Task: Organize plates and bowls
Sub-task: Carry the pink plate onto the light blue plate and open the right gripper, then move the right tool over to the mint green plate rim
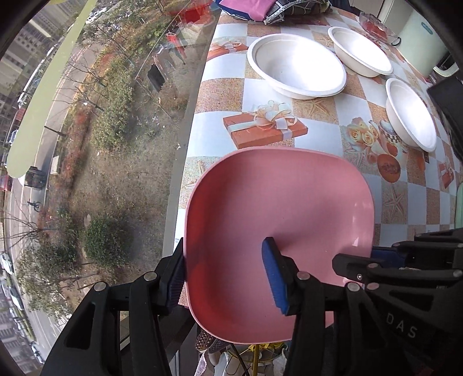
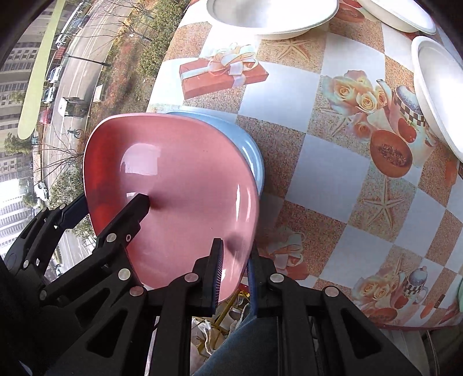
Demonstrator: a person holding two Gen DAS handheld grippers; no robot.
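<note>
A pink square plate (image 1: 277, 219) lies at the table's near left corner, on top of a blue plate (image 2: 249, 147) that shows only in the right wrist view. My left gripper (image 1: 228, 274) is shut on the pink plate's left rim, one finger inside and one outside. My right gripper (image 2: 234, 274) is shut on the same pink plate (image 2: 173, 185) at its near right rim. Three white bowls stand farther back: a large one (image 1: 298, 66), one behind it (image 1: 361, 52), and one at the right (image 1: 411, 112).
The table (image 2: 332, 179) has a checkered cloth with gift and flower prints and sits against a window on the left. Folded cloths (image 1: 260, 8) lie at the far edge. A glass dish (image 1: 376, 26) and a pale container (image 1: 422, 43) stand at the far right.
</note>
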